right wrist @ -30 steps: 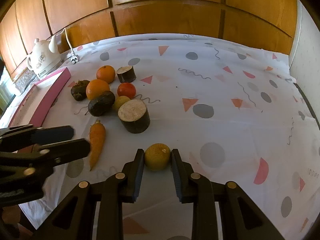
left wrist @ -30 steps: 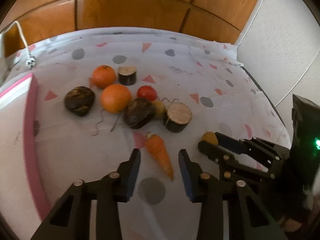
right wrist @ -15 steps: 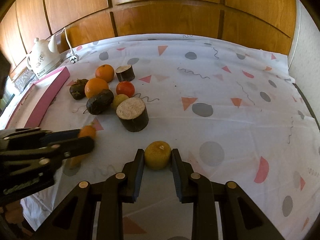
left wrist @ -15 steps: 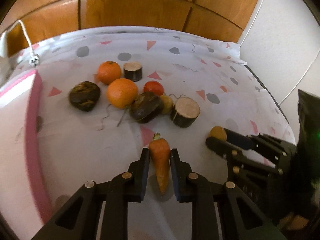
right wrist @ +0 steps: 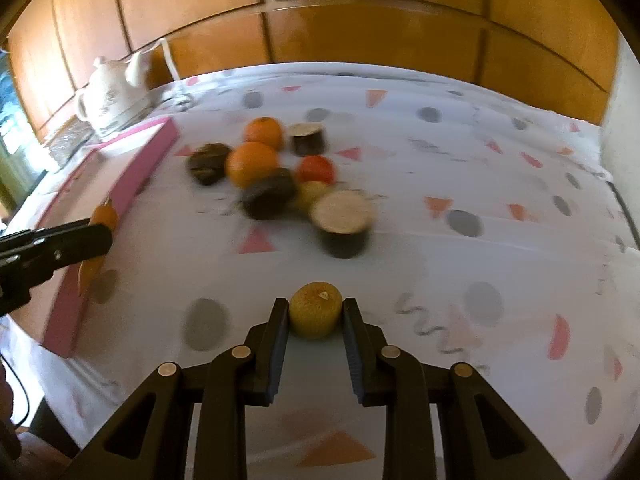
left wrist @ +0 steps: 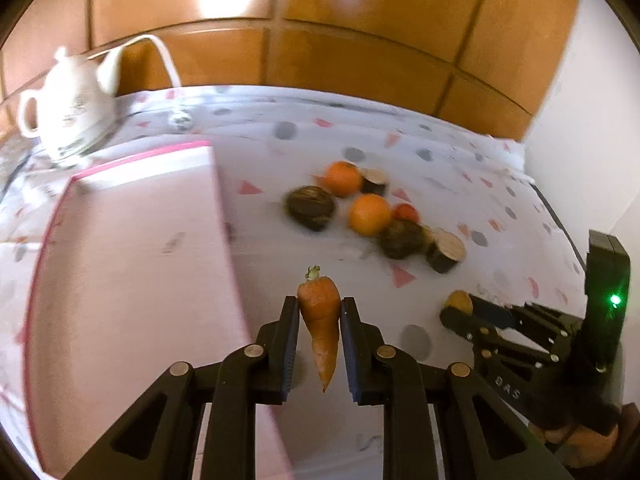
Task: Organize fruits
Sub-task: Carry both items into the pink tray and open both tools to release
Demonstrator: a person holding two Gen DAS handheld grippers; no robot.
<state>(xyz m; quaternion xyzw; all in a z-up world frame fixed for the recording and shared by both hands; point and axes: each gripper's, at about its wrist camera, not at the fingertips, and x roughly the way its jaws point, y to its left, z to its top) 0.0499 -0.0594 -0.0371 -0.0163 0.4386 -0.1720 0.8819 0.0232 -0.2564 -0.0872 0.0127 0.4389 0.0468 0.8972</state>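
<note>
My left gripper is shut on an orange carrot, held in the air beside the pink-rimmed tray; it also shows in the right wrist view with the carrot. My right gripper is shut on a yellow round fruit, lifted above the cloth. A pile of fruits lies mid-table: two oranges, a red tomato, dark fruits, a yellow fruit and two cut dark pieces.
A white teapot stands at the back left behind the tray. Wooden panels close the far side and a white wall the right side. The patterned tablecloth covers the table.
My left gripper lifted the carrot off the cloth and swung left toward the pink tray. My right gripper lifted the yellow fruit and turned left as well.
</note>
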